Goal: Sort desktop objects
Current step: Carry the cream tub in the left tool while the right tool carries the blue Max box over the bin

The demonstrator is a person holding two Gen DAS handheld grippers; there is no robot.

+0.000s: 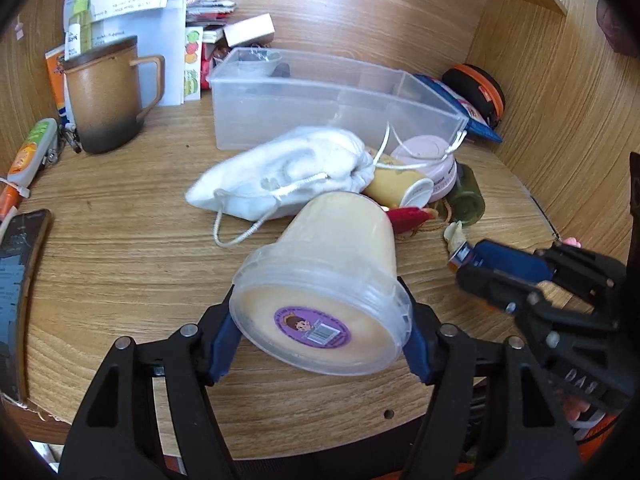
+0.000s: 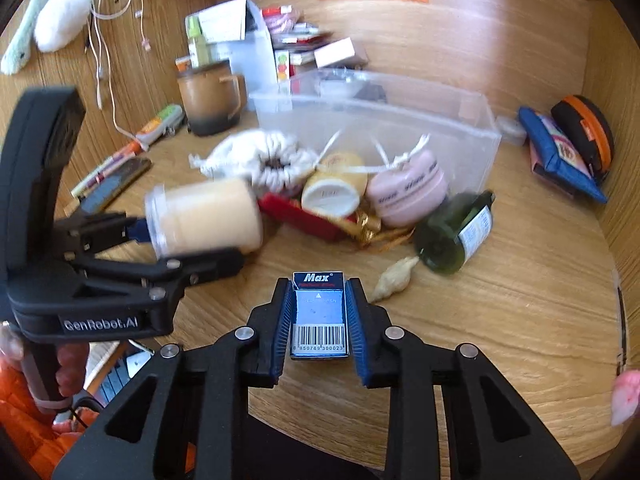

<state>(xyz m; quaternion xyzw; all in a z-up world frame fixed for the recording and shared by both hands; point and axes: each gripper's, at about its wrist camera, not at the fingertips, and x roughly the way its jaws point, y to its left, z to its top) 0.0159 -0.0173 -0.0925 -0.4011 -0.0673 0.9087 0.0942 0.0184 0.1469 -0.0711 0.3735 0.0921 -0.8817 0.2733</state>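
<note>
My left gripper (image 1: 320, 320) is shut on a cream-filled clear plastic tub (image 1: 332, 256), its lid with a purple sticker turned toward the camera. The tub hangs tilted above the desk. In the right wrist view the same tub (image 2: 204, 216) shows at the left, held by the left gripper (image 2: 132, 236). My right gripper (image 2: 318, 292) is shut on a small blue "Max" box (image 2: 319, 316), barcode end nearest the camera. A clear plastic bin (image 1: 280, 120) stands behind the pile, and it also shows in the right wrist view (image 2: 400, 128).
A pile lies in front of the bin: white drawstring pouch (image 2: 260, 156), yellow jar (image 2: 332, 196), pink tin (image 2: 408, 192), green bottle (image 2: 456, 236), red item (image 2: 300, 216), shell (image 2: 394, 280). A brown mug (image 1: 104, 100) and a phone (image 1: 20, 264) sit left. Pouches (image 2: 568, 148) lie right.
</note>
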